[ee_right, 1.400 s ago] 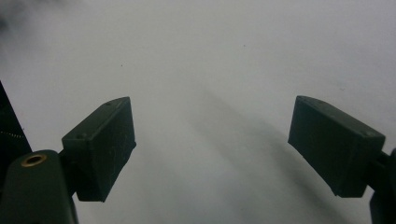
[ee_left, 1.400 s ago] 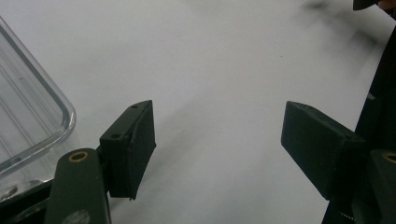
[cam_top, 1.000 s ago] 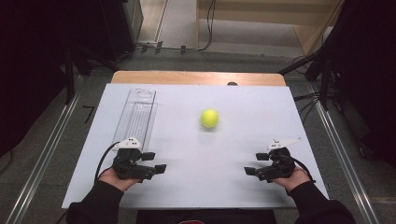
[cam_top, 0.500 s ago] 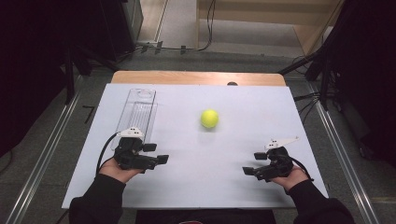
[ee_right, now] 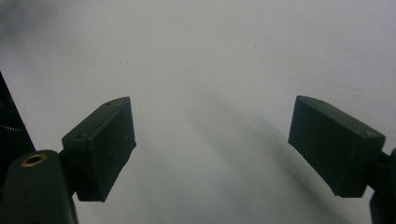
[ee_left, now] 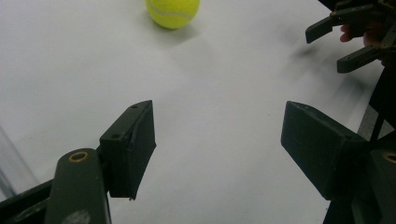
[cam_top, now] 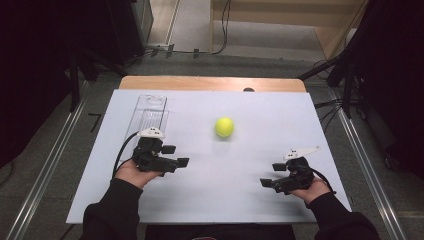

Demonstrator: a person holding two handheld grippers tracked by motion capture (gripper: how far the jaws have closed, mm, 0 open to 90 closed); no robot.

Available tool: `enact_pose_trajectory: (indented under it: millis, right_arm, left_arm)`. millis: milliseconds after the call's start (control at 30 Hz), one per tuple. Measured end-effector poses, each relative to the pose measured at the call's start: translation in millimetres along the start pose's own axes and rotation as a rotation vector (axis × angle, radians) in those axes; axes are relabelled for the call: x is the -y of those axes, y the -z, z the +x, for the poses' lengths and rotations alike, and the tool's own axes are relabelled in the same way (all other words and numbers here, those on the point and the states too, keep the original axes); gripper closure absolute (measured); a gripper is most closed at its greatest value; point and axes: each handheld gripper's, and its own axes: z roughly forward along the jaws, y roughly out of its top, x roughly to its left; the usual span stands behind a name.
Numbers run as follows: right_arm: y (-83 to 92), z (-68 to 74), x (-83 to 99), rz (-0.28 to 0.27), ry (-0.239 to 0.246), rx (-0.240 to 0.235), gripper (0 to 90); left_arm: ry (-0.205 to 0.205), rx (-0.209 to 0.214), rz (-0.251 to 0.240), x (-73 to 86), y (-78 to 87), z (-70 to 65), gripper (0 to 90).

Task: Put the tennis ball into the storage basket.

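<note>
High view: a white sheet [cam_top: 250, 200] covered the table, with two gripper-bearing hands entering from the bottom edge. Left gripper [cam_top: 181, 162] sat in the lower left of the frame, jaws pointing toward the frame's right, its body just below the near end of a clear plastic tube [cam_top: 151, 112] that lay lengthwise at left of centre. Right gripper [cam_top: 266, 183] sat in the lower right, jaws pointing toward the frame's left. Tennis ball [cam_top: 224, 127], yellow-green, rested alone on the sheet near frame centre, well apart from both grippers and to the right of the tube.

Left gripper view: jaws stood wide apart, released, nothing between them but bare sheet; the ball [ee_left: 173, 11] showed at the top edge, left of centre, and the other gripper [ee_left: 348, 42] in the upper right corner.

Right gripper view: jaws likewise spread wide and released, white sheet [ee_right: 210, 70] between them, nothing held.
</note>
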Motion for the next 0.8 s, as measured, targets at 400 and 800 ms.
enact_pose_trajectory:
  millis: [400, 800]
  right_arm:
    - [0.2, -2.4, 0.2, -0.007, -0.009, 0.013, 12.7]
    - [0.0, -2.9, 0.3, -0.006, -0.013, 0.019, 12.7]
  left_arm:
    - [-0.016, 0.001, 0.013, -15.5, -13.0, 2.1, 27.1]
    - [-0.008, -0.012, 0.003, -29.1, -28.9, 3.8, 27.1]
